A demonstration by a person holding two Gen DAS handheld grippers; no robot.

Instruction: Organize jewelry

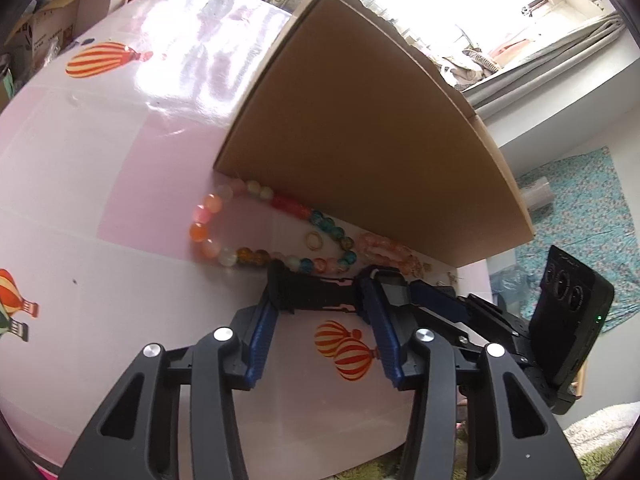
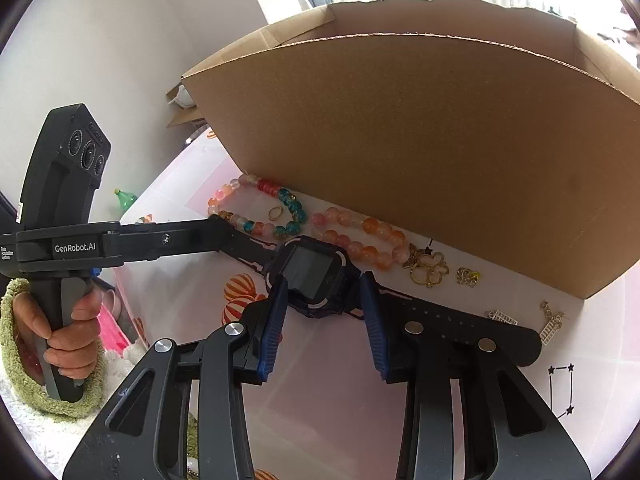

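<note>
1. Your right tongs [image 2: 322, 286] pinch the watch [image 2: 312, 276] across its case: both blue pads press on its sides, screen up.
2. Your left tongs [image 1: 320, 292] grip the strap [image 1: 316, 294] end of that same watch; pads sit against the band.
3. The watch lies flat on the pink desk [image 1: 100, 184], just in front of the cardboard box [image 2: 420, 152]. Its other strap half runs out right, under your right tongs.
4. The multicoloured bead bracelet [image 2: 256, 208] lies against the box wall, with a small gold ring [image 2: 275, 213] inside its loop.
5. The pink-orange bead bracelet [image 2: 360, 240] sits just right of it, touching the gold flower charm [image 2: 430, 270].
6. Small chain pieces [image 2: 550, 322] lie near the box corner; too small to identify.
7. Your left hand [image 2: 66, 332] wraps the handle, visible in the right wrist view.
</note>
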